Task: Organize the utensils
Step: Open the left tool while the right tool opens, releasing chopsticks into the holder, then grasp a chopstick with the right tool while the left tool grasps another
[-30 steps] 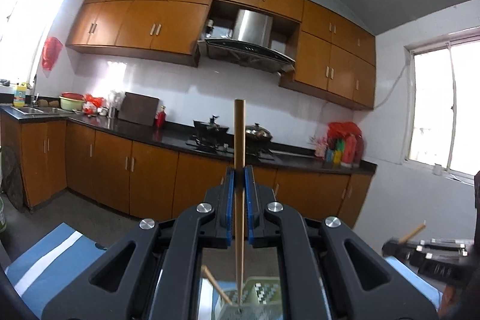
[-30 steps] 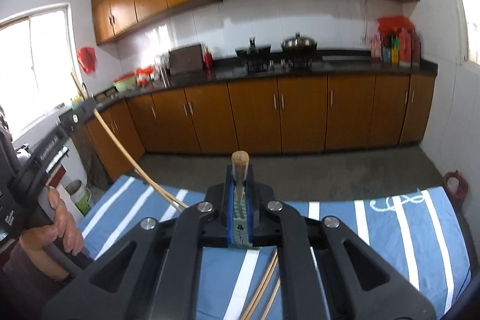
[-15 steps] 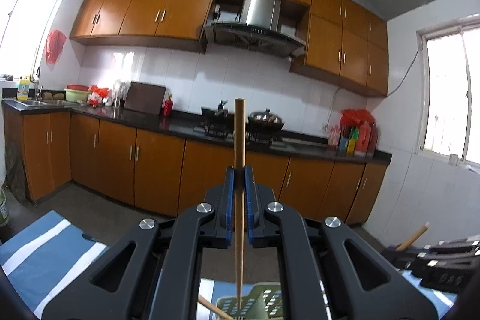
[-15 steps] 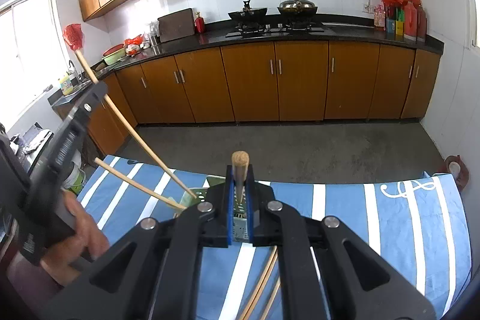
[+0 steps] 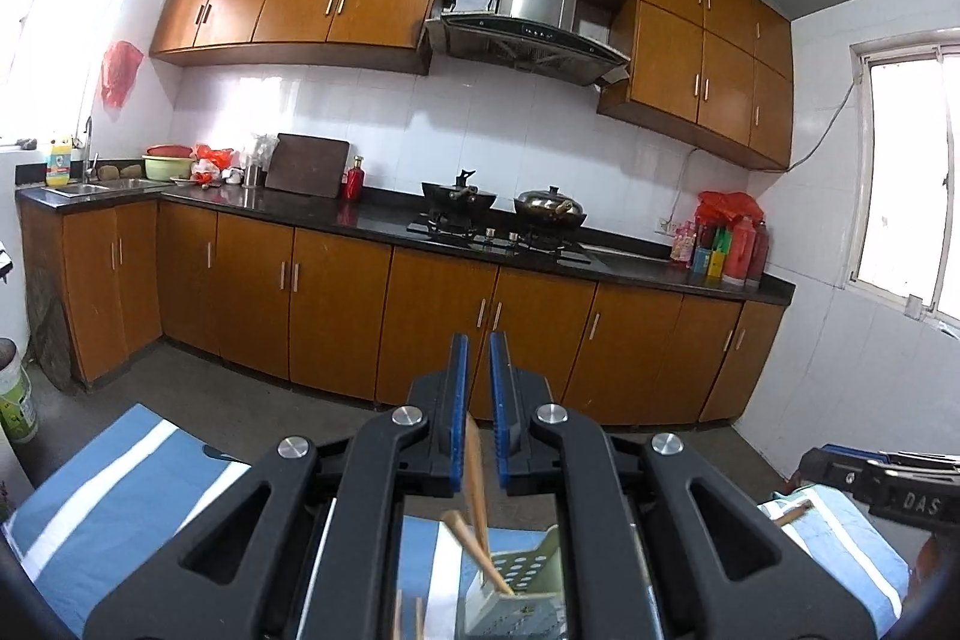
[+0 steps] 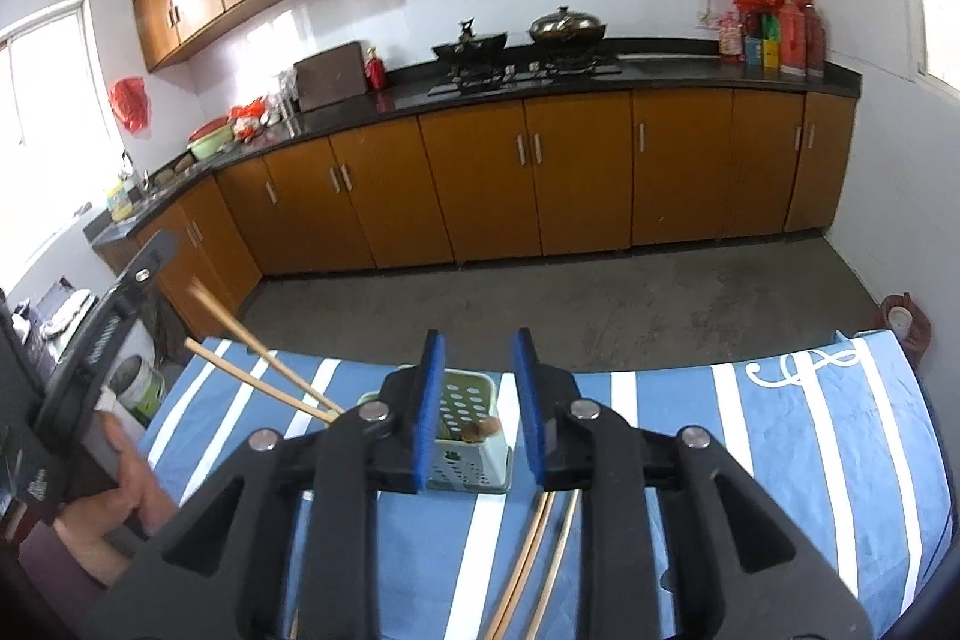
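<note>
My left tool (image 5: 477,340) is almost closed, with only a thin gap between its blue pads. A chopstick (image 5: 477,478) shows low down in that gap, tipped over. I cannot tell from this view if the pads touch it. Its low end sits in the green holder (image 5: 528,580).

My right tool (image 6: 477,346) is opening. Its pads stand apart and press on nothing. Through the gap I see the holder on the desk, with its wall full of little round holes.

Only the right view shows my hand (image 6: 126,508) on the left tool's handle. It also shows the top of that chopstick out past the tip of the left tool, a bit blurry. It shows a wooden stick with a round top (image 6: 480,430) resting in the holder too. Only the left view shows the whole range hood (image 5: 528,22) and the top cabinets.

I count one holder. Two chopsticks lean out of it, side by side, toward the left tool. Two more chopsticks (image 6: 528,568) lie flat on the blue and white striped cloth (image 6: 780,460), just in front of the holder. There is one round-top stick. That makes four chopsticks in all, two in and two out.
</note>
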Demonstrator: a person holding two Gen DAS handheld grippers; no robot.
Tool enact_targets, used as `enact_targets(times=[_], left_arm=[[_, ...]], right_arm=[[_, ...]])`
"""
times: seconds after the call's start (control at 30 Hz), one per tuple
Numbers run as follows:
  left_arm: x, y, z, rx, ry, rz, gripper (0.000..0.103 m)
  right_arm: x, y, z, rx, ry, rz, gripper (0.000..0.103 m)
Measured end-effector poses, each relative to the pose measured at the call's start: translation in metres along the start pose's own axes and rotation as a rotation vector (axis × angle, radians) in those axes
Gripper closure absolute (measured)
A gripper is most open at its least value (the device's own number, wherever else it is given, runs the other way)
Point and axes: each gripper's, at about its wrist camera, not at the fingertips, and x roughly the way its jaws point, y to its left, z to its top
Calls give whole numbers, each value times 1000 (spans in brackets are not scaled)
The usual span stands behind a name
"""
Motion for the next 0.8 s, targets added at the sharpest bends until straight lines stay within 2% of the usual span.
enact_targets(times=[0.23,0.3,0.37,0.5,0.6,0.7,0.8], left_arm=[[-47,25,2,12,24,-14,92],[-60,36,-9,22,41,-8,80],[-66,45,-21,28,70,0,76],[-64,61,-65,73,194,35,76],[-54,68,-101,119,297,63,76],[-47,75,-133,122,393,63,77],[-41,79,-162,130,475,65,77]], right_arm=[[-40,-34,-34,36,-51,-89,73],[-42,-46,-52,44,-37,-125,73],[-34,-60,-80,62,12,-158,73],[-1,-75,-134,91,142,-186,73],[23,-74,-169,109,222,-167,73],[45,-61,-206,90,285,-139,74],[60,-46,-229,69,325,-123,74]])
